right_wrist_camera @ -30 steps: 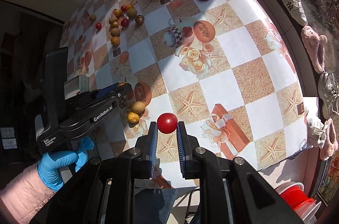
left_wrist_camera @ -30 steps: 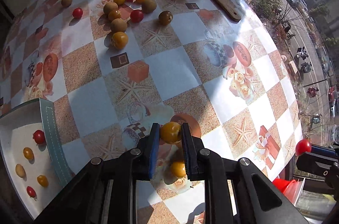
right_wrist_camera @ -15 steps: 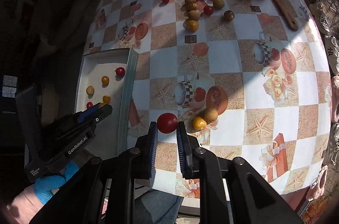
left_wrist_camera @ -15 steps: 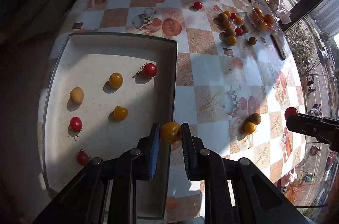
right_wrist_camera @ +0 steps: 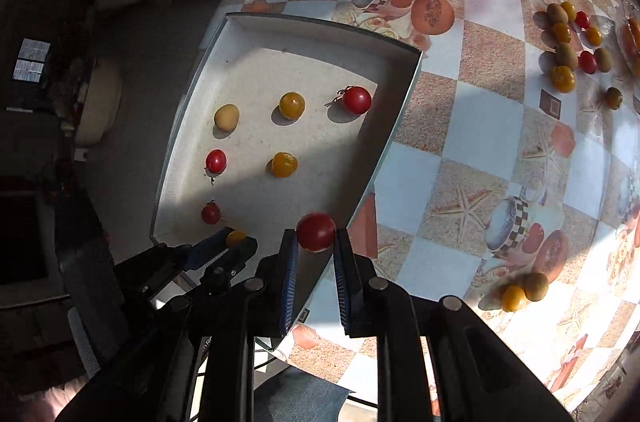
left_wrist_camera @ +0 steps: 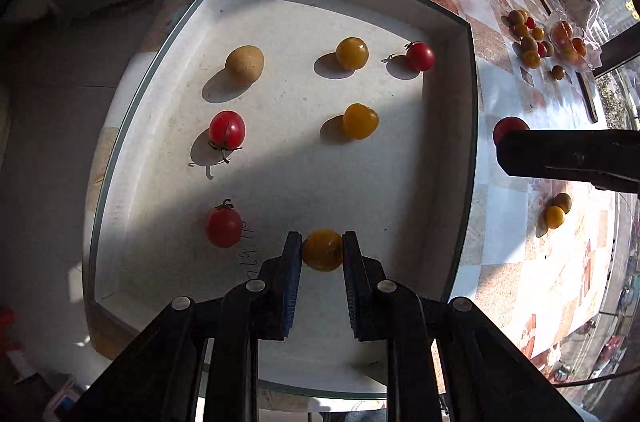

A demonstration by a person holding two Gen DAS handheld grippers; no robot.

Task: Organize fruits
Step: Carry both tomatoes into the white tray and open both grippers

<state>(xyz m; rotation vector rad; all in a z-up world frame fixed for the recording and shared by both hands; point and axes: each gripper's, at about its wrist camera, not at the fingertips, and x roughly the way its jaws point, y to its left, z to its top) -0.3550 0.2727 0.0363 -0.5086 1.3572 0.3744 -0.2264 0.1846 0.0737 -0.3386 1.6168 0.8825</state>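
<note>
Bowl point(left_wrist_camera: 570, 38): far off in left view, contents too small to sort; in right view cut by the frame edge point(right_wrist_camera: 632, 34).
Red fruit point(left_wrist_camera: 509, 128): partly hidden behind right gripper point(left_wrist_camera: 500, 142).
Yellow fruit point(right_wrist_camera: 236, 237): mostly hidden between left gripper's point(right_wrist_camera: 234, 242) fingers in right view.
Tray point(left_wrist_camera: 474, 142): near edge hidden behind gripper body.

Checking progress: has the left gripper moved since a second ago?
Yes. The left gripper, shut on the yellow tomato, went from above the tablecloth to above the white tray.
</note>
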